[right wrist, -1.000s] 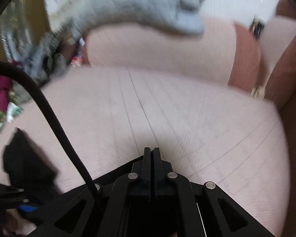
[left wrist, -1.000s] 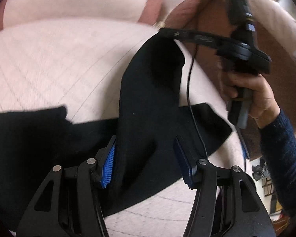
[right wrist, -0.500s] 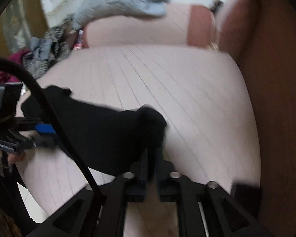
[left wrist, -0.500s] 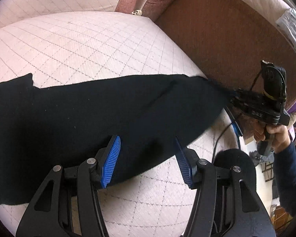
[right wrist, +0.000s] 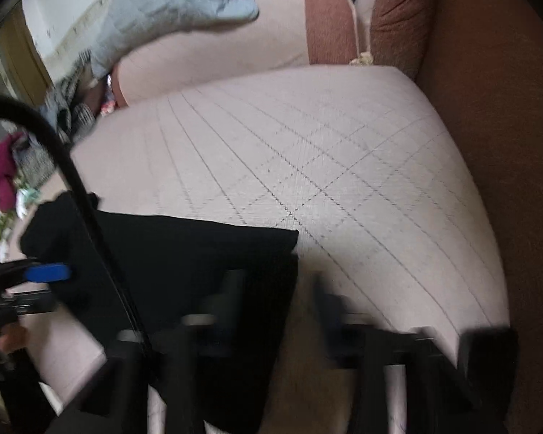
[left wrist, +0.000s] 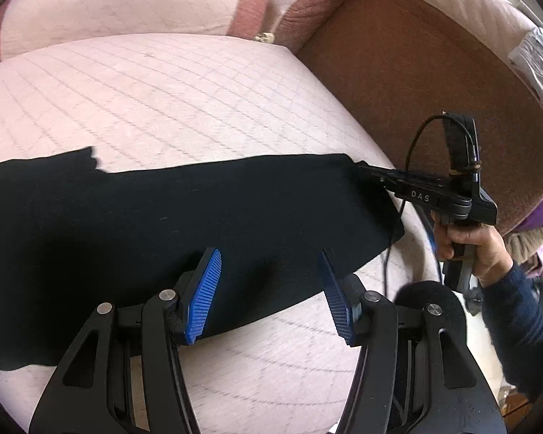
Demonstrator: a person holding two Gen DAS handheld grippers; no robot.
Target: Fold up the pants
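Hovering my left gripper (left wrist: pixel 269 289) half open over the black pants (left wrist: pixel 163 224), gripping nothing; my right gripper (left wrist: pixel 361 171) has just pinched shut on their right corner.

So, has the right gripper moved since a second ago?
Yes. In the left wrist view the right gripper has dropped from up by the brown sofa arm to the cushion's near right edge, laying the black pants flat.

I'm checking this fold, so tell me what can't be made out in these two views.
- Right wrist view: the right hand-held gripper is motion-blurred; its hold on the black pants is unclear.
- Left wrist view: the pants' left end is cut off by the picture edge.
- Left wrist view: the left hand-held gripper hides the cloth beneath.
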